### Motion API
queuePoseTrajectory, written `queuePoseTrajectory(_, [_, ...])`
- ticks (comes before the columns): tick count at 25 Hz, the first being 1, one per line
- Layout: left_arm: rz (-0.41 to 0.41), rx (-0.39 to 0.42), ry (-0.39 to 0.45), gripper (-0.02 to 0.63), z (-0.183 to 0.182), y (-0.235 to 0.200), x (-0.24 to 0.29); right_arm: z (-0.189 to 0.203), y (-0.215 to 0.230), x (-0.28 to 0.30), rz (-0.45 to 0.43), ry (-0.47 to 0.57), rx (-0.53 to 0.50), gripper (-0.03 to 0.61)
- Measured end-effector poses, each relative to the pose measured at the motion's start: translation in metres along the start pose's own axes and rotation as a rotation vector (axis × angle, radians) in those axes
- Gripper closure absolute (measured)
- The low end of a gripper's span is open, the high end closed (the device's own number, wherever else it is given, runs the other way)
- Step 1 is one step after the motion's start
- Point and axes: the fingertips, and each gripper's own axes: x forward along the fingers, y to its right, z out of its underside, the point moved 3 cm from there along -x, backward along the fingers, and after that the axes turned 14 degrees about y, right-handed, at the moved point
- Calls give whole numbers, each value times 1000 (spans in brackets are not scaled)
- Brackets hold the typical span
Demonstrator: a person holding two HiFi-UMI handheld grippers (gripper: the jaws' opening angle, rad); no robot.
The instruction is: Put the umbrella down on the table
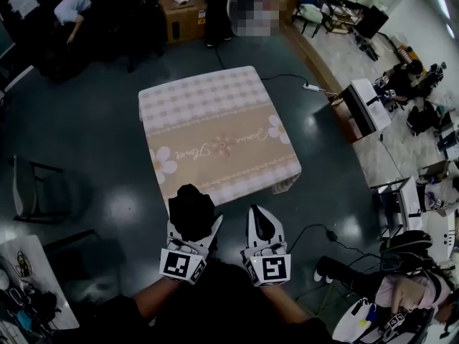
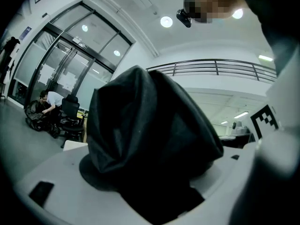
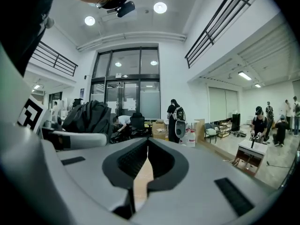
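Note:
The umbrella (image 1: pixel 191 210) is a folded black bundle of fabric, held upright just short of the table's near edge. My left gripper (image 1: pixel 193 229) is shut on it, and in the left gripper view the umbrella (image 2: pixel 145 144) fills the space between the jaws and hides the pads. The table (image 1: pixel 215 120) is square, covered with a beige and pink flowered cloth, and lies ahead of both grippers. My right gripper (image 1: pixel 259 219) is beside the left one, shut, with nothing between its jaws (image 3: pixel 146 165). From the right gripper view the umbrella (image 3: pixel 91 116) shows at the left.
A power strip and cable (image 1: pixel 312 87) lie on the dark floor right of the table. A chair (image 1: pixel 29 188) stands at the left and a cluttered desk (image 1: pixel 29 278) at lower left. Cardboard boxes (image 1: pixel 183 9) and people are beyond the table; a white side table (image 1: pixel 369 106) stands right.

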Motion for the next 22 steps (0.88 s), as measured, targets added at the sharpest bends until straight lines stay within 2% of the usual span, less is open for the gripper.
queuePoseTrajectory(4, [23, -31, 2, 244, -1, -18, 22, -6, -3, 31, 11, -2, -24, 561])
queuePoseTrajectory(10, [65, -21, 3, 244, -2, -46, 48, -4, -8, 60, 16, -1, -63, 561])
queuePoseTrajectory(19, [26, -32, -8, 244, 3, -69, 66, 0, -4, 92, 2, 10, -35, 561])
queuePoseTrajectory(22, [11, -12, -15, 244, 5, -69, 74, 4, 0, 99, -18, 9, -29, 561])
